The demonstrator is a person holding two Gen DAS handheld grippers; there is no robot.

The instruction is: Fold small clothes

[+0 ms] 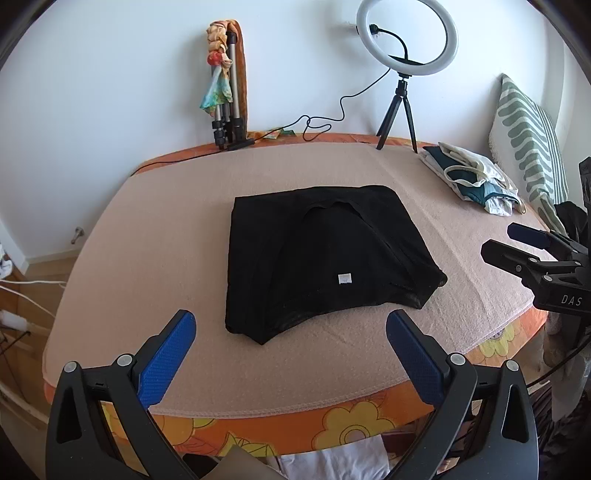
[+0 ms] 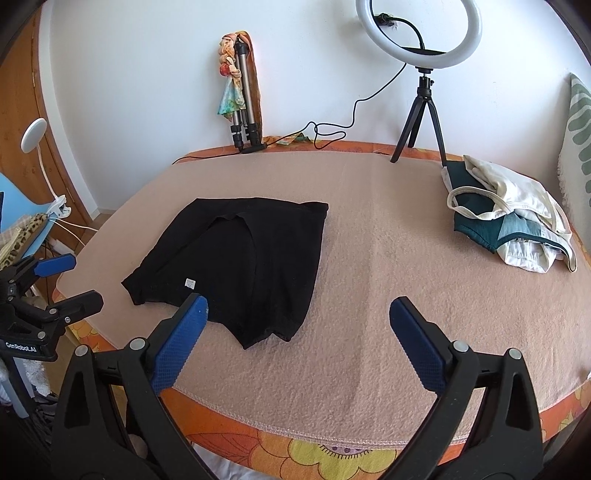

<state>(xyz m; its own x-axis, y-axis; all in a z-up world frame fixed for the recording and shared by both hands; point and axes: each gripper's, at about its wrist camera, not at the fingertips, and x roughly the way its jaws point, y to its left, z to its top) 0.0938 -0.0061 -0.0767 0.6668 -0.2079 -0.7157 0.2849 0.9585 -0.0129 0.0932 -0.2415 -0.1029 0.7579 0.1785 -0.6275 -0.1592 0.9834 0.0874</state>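
**Both sets of fingers wide, black garment folded on the blanket**

My left gripper [image 1: 291, 332] sits at the bottom of the left wrist view, its blue-padded fingers [image 1: 168, 354] spread wide apart with nothing between them. Just above that gap, in the centre of the frame, lies the black garment [image 1: 321, 258], folded into a rough rectangle on the pink blanket [image 1: 147, 266], a small white label [image 1: 344, 278] showing on its top layer. My fingers are clear of the cloth, just short of its near edge.

Over to the right wrist view: my right gripper [image 2: 297, 328] is at the bottom, its fingers just as wide and empty. Here the garment sits left of centre, and the tip of my left-hand finger overlaps its near edge in the picture; whether it touches the fabric I cannot tell.

In the upper right of that view, a pile of white and teal clothes [image 2: 509, 225] rests on the blanket, well apart from the black piece. Behind it stands a ring light [image 2: 419, 33] on a small tripod, and a folded tripod [image 2: 243, 99] draped with a colourful scarf leans against the white wall. An orange flowered sheet [image 2: 332, 452] shows under the blanket's near edge.
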